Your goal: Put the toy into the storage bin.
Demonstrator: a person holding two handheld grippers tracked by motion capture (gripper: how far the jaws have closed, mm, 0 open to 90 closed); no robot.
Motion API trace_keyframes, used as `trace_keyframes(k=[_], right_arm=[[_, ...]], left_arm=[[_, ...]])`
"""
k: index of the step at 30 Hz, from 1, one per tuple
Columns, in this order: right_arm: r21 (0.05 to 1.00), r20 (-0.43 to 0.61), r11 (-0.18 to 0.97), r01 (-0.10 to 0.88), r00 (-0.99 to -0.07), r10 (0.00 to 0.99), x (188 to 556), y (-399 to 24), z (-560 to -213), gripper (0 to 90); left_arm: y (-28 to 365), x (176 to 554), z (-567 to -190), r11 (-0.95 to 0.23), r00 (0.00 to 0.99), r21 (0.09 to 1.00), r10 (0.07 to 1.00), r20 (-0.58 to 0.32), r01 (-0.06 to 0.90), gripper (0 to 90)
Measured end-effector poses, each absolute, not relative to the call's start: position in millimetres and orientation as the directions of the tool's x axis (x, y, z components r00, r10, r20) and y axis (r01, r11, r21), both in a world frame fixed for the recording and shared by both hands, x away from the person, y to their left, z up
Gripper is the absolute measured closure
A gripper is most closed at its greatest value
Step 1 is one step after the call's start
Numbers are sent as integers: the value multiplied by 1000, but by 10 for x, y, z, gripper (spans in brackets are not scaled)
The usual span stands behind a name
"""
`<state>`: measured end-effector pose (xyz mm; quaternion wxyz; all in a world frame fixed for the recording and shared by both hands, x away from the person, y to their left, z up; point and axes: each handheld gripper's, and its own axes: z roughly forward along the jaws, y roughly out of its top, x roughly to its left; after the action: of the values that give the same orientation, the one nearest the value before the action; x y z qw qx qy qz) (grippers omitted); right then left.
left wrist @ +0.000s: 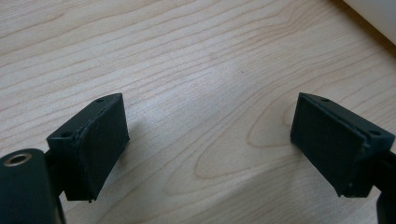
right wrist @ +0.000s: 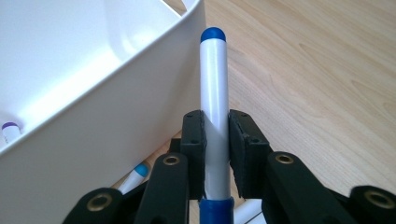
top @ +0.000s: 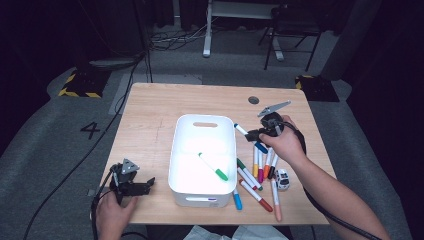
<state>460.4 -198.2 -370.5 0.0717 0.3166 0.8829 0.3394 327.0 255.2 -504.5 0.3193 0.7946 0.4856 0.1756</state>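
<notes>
Right hand-held gripper (right wrist: 215, 140) clamps a smooth cylindrical blue-capped marker (right wrist: 214, 88); left hand-held gripper (left wrist: 210, 140) gapes.

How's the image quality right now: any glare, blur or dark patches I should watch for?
High view: the white bin glares under the lamp, washing out its floor around the green marker; the room beyond the table is near black. Right gripper view: the blue marker in the right gripper is sharp, its barrel shiny. Left gripper view: the left gripper casts soft shadows on sharp wood grain.
</notes>
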Motion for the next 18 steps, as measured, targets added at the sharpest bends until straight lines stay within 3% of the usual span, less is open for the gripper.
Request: trace_keyframes(k=[18], right_arm=[[673, 79, 591, 446, -837, 542, 4402, -1792, -3305, 769]], left_arm=[[2552, 3269, -5045, -324, 466, 678, 884, -31, 659, 116]])
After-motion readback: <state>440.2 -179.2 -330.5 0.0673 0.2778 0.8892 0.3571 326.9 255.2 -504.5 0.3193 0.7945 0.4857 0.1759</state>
